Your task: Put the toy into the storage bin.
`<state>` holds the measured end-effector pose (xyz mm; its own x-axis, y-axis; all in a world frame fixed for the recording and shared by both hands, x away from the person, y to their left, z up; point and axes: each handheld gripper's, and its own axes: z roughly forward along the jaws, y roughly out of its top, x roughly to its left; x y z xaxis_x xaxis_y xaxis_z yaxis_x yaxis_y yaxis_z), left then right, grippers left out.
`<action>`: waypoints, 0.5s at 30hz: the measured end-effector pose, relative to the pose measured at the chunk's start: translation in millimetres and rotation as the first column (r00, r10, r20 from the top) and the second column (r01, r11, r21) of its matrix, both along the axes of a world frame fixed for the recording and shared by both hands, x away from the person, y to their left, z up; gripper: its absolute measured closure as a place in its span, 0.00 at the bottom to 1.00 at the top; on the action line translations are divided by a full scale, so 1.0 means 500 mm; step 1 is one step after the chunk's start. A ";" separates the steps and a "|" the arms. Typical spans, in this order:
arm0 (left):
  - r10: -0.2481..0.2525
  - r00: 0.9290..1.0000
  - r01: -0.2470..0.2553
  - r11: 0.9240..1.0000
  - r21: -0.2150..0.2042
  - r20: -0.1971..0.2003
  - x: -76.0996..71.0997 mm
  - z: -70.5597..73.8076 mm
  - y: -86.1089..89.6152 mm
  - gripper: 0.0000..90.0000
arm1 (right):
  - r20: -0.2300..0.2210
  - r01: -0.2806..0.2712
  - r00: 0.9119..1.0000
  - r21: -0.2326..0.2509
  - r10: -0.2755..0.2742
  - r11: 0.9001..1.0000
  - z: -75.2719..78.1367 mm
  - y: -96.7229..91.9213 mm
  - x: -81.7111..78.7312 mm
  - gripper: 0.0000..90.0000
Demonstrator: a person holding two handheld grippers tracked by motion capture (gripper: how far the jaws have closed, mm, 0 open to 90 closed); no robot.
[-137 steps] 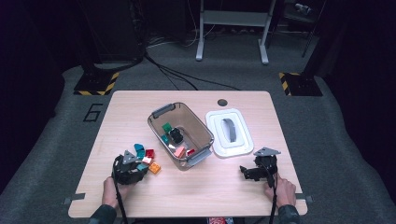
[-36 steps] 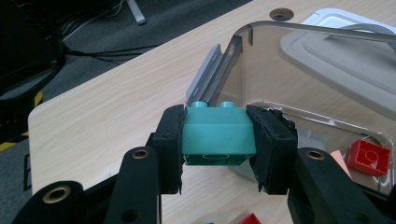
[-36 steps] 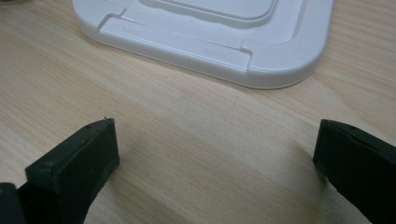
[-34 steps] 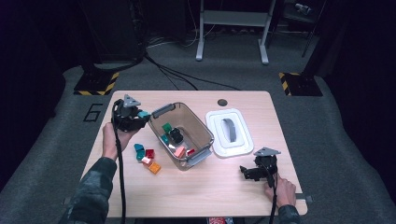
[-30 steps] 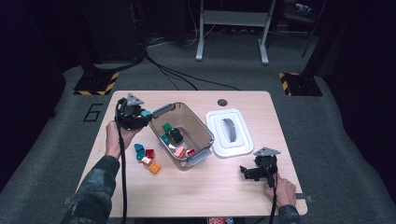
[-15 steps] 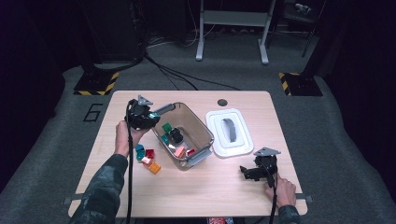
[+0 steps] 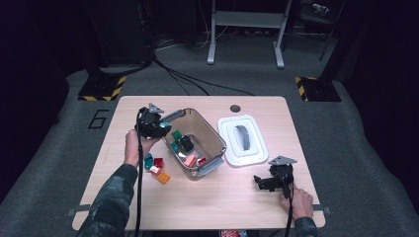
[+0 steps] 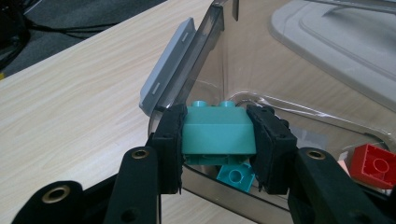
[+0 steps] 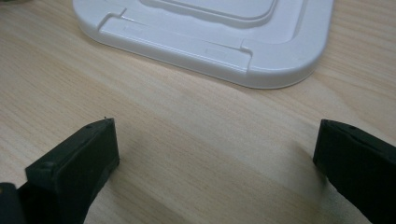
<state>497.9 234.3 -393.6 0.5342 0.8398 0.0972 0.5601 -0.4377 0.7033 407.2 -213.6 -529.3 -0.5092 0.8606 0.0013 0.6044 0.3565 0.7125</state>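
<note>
The left hand-held gripper point(image 8: 219, 140) is clenched on a teal block point(image 8: 218, 130); both black pads press flat against the block's two sides, and its two studs point up. In the left gripper view the block sits just above the near rim of the clear bin point(image 8: 243, 60), at the corner beside the grey latch point(image 8: 168, 65). Below the held block, inside the bin, lie a smaller teal block point(image 8: 236, 173) and a red block point(image 8: 377, 164).

In the high view the left hand-held gripper point(image 7: 154, 124) is positioned over the left end of the clear bin point(image 7: 210, 129), which stands near the middle of the surface point(image 7: 207, 202). The bin contains several blocks, among them a green one point(image 7: 176, 134), a black one point(image 7: 186, 143) and a pink one point(image 7: 190, 160). Further loose blocks point(image 7: 157, 168) lie on the surface just beside the bin's left side, including a red one and an orange one.

The white lid point(image 7: 243, 139) lies flat on the surface just to the right of the bin, handle side up.

The right hand-held gripper point(image 7: 267, 181) rests low at the right front of the surface, near the lid's front corner. In the right gripper view its jaws stand wide apart and released, with bare wood between them and the white lid point(image 9: 210, 32) ahead of them.
</note>
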 end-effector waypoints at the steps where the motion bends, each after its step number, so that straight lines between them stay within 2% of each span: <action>1: -0.001 1.000 0.001 1.000 0.005 -0.005 0.000 0.000 0.000 0.65 | 0.000 0.000 1.000 0.000 0.000 1.000 0.000 0.000 0.000 0.00; 3: 0.002 1.000 -0.002 1.000 -0.001 0.000 0.000 -0.001 -0.001 0.64 | 0.000 0.000 1.000 0.000 0.000 1.000 0.000 0.000 0.000 0.00; 9: 0.004 1.000 -0.003 1.000 -0.023 0.009 -0.017 0.011 0.012 0.39 | 0.000 0.000 1.000 0.000 0.000 1.000 0.000 0.000 0.000 0.00; 15: 0.019 0.999 -0.017 0.998 -0.061 0.044 -0.052 0.014 0.048 0.26 | 0.000 -0.001 1.000 0.000 0.001 1.000 0.000 0.000 0.000 0.00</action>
<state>471.8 258.2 -386.4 0.5154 0.8542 0.0692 0.5353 -0.3840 0.7523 407.3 -213.6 -529.3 -0.5101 0.8601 0.0015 0.6042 0.3570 0.7123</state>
